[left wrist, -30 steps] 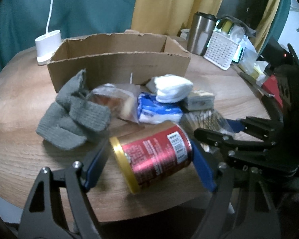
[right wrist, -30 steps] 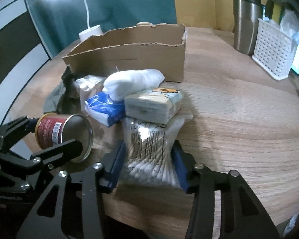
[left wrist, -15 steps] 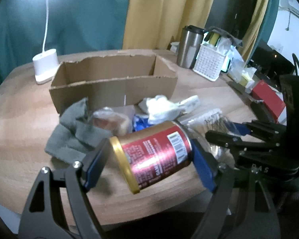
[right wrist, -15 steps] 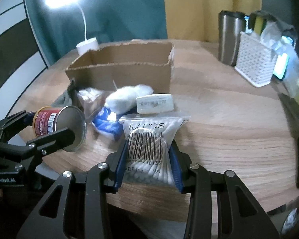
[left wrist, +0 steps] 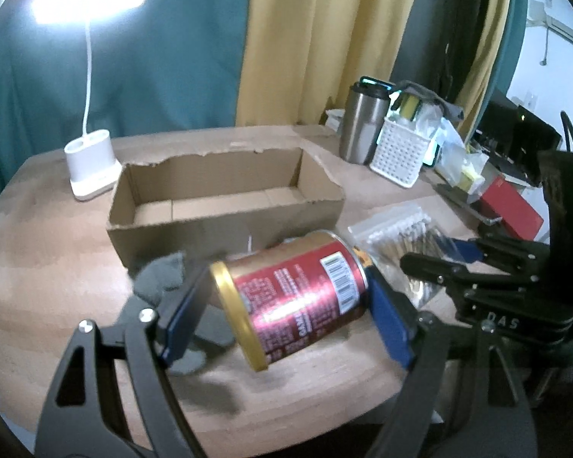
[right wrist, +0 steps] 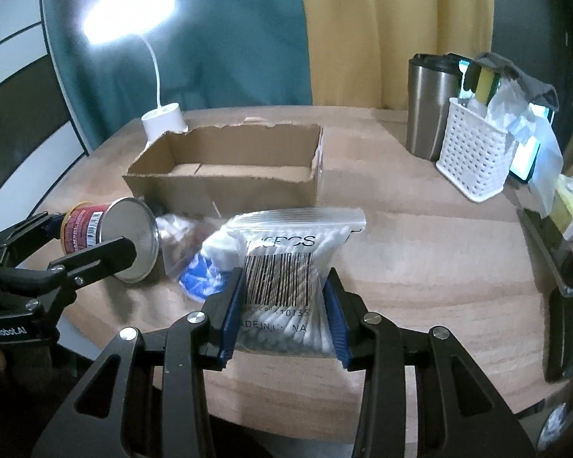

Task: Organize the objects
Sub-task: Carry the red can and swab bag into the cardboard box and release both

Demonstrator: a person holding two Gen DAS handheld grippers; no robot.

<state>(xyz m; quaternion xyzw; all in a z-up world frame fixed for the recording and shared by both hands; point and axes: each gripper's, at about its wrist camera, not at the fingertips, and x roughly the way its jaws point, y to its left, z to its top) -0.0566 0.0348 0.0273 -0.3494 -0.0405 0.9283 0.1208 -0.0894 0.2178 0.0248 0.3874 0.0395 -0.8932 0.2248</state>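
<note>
1. Your left gripper [left wrist: 290,305] pinches the can [left wrist: 292,299] by its ends, clear of the table [left wrist: 38,252]. Keep that squeeze.
2. Your right gripper [right wrist: 284,307] is clamped on the swab bag [right wrist: 290,267], also lifted.
3. The box [left wrist: 225,210] sits at 12 o'clock, empty. Clear its near wall before lowering either load.
4. Set the can at one end, the bag beside it.
</note>
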